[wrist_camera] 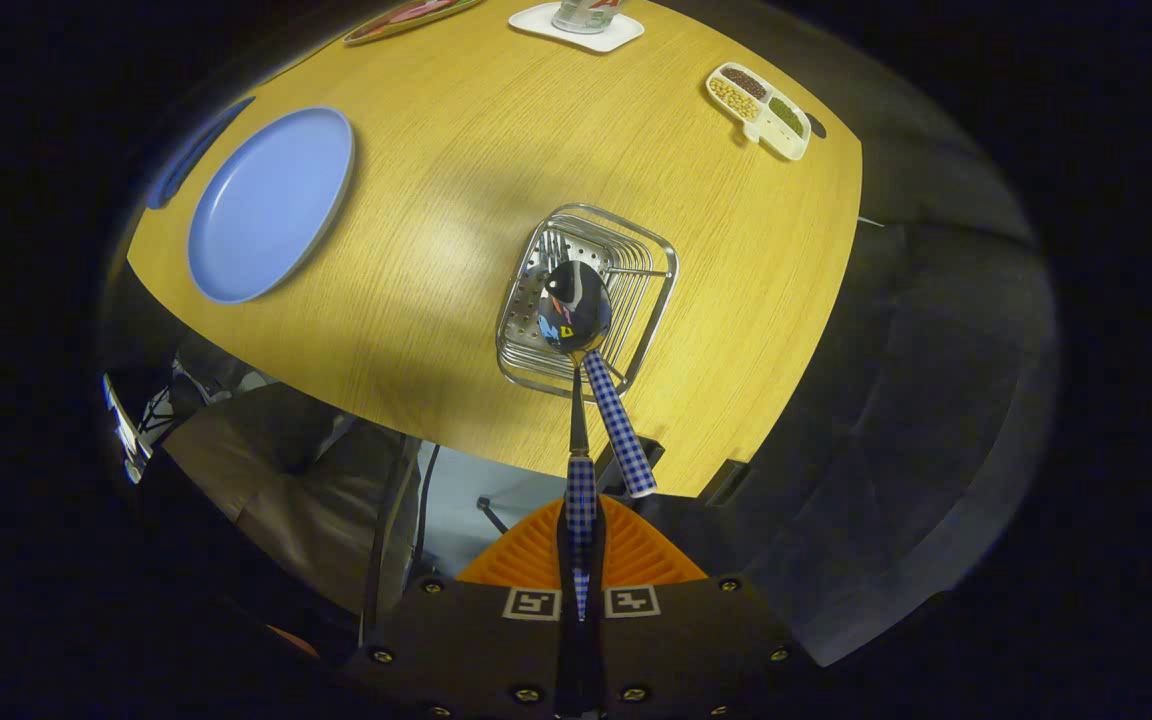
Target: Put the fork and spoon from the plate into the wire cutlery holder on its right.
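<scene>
You will find no word, brand or number that can be read here; the only signs are two square coded markers point(532, 603), black-and-white block patterns without letters, which sit on the body of the gripper point(581, 520), one just to each side of the checked handle point(580, 480) that its fingers are closed on. Far beyond that handle, across the table, a glass point(586, 12) carries a reddish mark, but it is too small and blurred for you to tell whether it is lettering at all
</scene>
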### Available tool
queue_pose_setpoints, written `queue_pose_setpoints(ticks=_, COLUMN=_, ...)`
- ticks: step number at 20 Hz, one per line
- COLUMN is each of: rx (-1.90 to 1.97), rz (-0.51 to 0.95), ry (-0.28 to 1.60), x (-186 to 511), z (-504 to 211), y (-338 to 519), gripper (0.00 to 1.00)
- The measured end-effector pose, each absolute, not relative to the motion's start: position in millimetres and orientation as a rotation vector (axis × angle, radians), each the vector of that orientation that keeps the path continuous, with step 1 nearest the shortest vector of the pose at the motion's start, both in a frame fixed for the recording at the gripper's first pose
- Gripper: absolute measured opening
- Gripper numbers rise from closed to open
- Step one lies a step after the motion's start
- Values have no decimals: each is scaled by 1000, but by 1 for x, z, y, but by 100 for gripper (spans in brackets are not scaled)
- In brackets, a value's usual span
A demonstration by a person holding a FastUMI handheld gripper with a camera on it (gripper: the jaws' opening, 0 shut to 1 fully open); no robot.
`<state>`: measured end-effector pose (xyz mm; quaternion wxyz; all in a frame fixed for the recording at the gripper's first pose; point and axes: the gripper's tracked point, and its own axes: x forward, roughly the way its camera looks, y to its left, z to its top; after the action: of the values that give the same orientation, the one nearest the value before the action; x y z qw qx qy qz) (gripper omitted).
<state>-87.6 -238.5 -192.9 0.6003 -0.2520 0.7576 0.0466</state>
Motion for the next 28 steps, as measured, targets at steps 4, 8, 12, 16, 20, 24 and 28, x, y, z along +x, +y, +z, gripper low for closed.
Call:
queue_pose_setpoints(ticks=4, rx=-599, rz=111, ry=1769, x=-78, z=-198, y=-238, gripper=2)
queue_pose_setpoints(ticks=8, rx=-611, rz=115, ry=1790, x=-74, z=-205, y=-240, gripper=2)
queue_pose_setpoints(ticks=12, rx=-642, rz=124, ry=1823, x=-72, z=-208, y=-241, gripper=4)
queue_pose_setpoints(ticks=16, rx=-655, rz=134, ry=1820, x=-62, z=-215, y=-242, gripper=10)
queue_pose_setpoints(ticks=20, rx=-634, rz=134, ry=1806, x=-54, z=-211, y=-237, gripper=11)
queue_pose_setpoints(ticks=24, rx=-632, rz=118, ry=1776, x=-51, z=-200, y=-237, gripper=24)
queue_pose_setpoints(ticks=28, rx=-637, rz=204, ry=1680, x=-42, z=-191, y=-226, gripper=96)
